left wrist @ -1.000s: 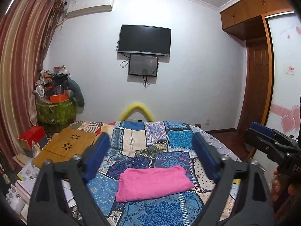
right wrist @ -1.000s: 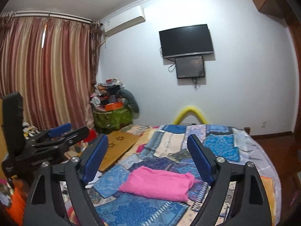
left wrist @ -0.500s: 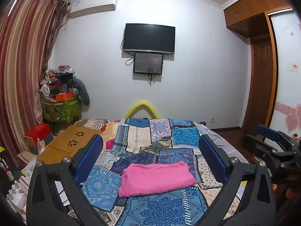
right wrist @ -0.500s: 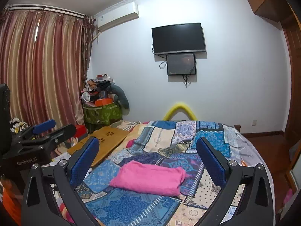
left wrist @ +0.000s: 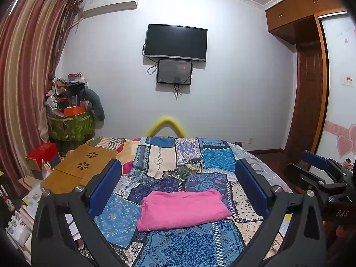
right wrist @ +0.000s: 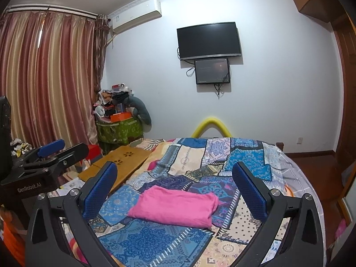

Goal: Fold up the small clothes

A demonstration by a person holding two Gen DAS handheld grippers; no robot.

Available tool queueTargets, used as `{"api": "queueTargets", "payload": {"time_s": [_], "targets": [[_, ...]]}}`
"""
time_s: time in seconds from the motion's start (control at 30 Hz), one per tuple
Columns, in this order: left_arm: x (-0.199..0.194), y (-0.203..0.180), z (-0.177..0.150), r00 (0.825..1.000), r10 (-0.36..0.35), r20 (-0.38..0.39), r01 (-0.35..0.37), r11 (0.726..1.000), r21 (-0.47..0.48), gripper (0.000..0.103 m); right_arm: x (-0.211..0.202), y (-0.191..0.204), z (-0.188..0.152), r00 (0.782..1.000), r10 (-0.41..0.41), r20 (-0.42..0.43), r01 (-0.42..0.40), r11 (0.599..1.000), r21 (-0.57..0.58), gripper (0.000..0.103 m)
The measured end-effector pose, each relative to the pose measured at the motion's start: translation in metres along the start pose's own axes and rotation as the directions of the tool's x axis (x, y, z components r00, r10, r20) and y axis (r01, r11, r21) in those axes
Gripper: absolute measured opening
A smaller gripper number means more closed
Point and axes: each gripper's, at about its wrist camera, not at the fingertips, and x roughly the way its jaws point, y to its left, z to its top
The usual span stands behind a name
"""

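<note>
On the patchwork bed (left wrist: 191, 242) the pink garment (left wrist: 182, 209) lies folded, centre-near. Left gripper (left wrist: 178, 191) and right gripper (right wrist: 175, 189) hang apart from it; their jaws have just been opening and stand spread, empty. Best to withdraw straight back, leaving the fold undisturbed.

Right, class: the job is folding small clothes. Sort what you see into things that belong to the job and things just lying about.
Belongs to the job:
- pink garment, lying folded on the bed
- left gripper, open
- right gripper, open

Just lying about:
- wooden lap table
- red box
- television
- green storage bin
- curtains
</note>
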Motion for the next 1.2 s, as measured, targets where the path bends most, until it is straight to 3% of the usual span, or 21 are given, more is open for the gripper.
{"api": "queueTargets", "payload": {"time_s": [1.2], "targets": [[0.0049, -0.0015, -0.0009, 0.998, -0.052, -0.019, 0.053, 0.998, 0.02, 0.103, 0.0, 0.001, 0.0002, 1.0, -0.007, -0.001, 0.007, 1.0, 0.001, 0.103]]}}
